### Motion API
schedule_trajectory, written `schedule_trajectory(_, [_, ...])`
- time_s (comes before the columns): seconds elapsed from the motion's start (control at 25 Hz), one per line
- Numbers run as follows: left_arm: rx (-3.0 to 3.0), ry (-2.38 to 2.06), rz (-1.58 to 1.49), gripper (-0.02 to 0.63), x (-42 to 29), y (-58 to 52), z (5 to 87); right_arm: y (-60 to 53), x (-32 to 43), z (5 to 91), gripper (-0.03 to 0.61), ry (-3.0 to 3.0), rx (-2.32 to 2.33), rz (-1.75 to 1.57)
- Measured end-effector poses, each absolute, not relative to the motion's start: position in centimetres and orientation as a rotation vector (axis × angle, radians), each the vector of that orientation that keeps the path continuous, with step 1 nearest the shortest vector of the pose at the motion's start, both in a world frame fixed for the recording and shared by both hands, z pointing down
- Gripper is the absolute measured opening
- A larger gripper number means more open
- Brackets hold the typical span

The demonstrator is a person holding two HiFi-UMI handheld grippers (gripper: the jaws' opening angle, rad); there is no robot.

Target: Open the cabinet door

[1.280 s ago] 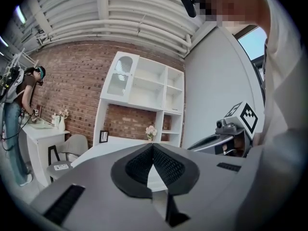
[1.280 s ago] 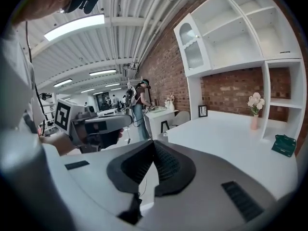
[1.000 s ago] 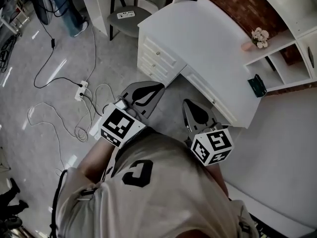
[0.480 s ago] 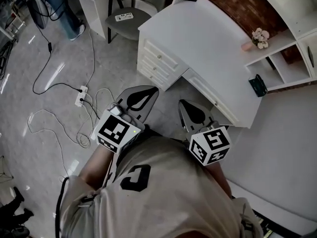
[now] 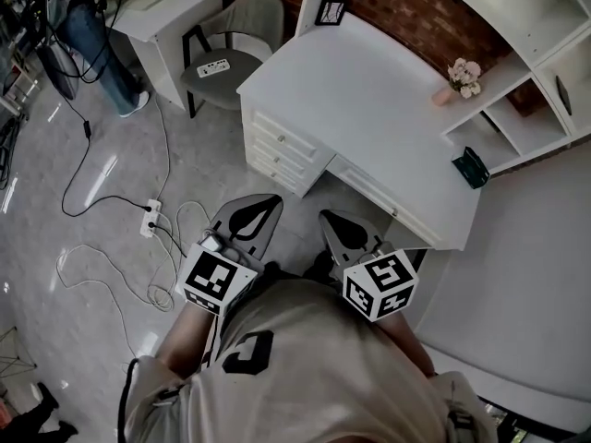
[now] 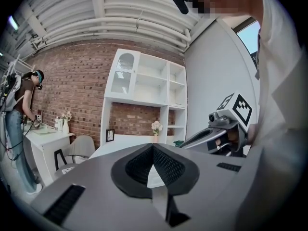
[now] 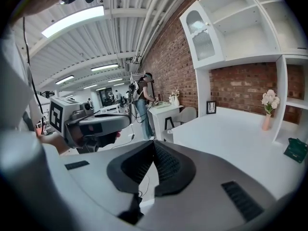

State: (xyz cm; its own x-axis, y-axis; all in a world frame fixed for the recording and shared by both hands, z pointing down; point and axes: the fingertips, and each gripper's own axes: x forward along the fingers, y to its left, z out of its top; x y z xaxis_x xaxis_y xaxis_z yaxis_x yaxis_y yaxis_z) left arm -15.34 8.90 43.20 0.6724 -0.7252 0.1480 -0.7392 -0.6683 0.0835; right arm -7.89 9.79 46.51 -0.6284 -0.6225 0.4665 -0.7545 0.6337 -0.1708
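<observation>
The white cabinet door [image 6: 124, 74] with an arched glass pane is at the top left of the shelf unit above the desk, and its door [image 7: 201, 33] stands closed. My left gripper [image 5: 273, 198] is held low in front of the person's body, shut and empty, well short of the desk. In its own view the left gripper [image 6: 153, 146] points towards the shelf unit. My right gripper [image 5: 325, 216] is beside it, also shut with nothing in it. The right gripper [image 7: 154, 142] aims across the desk top. Both are far from the door.
A white desk [image 5: 369, 90] with drawers [image 5: 277, 146] carries a flower vase [image 5: 459, 77], a picture frame [image 5: 330, 11] and a green object [image 5: 474, 167]. A grey chair [image 5: 226, 58] stands left of it. A power strip [image 5: 148, 220] and cables lie on the floor. A person [image 5: 92, 26] stands at another desk.
Both grippers have drifted a little lower in the head view. The view has shifted, so the desk now sits further left and more of the shelf unit shows. Jaws stay shut.
</observation>
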Motion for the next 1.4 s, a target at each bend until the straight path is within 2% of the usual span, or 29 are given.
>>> schedule_trajectory(0.8, [2.835,-1.066,0.381,0.017,-6.4,4.7,43.9,6.7,-0.3,48.5,0.023,-2.479,1.285,0.714])
schedule_trajectory(1.4, [2.841,-1.194,0.382,0.016,2.1,-1.4,40.9,-0.4,7.3,45.9,0.023,-2.600,1.209,0.654])
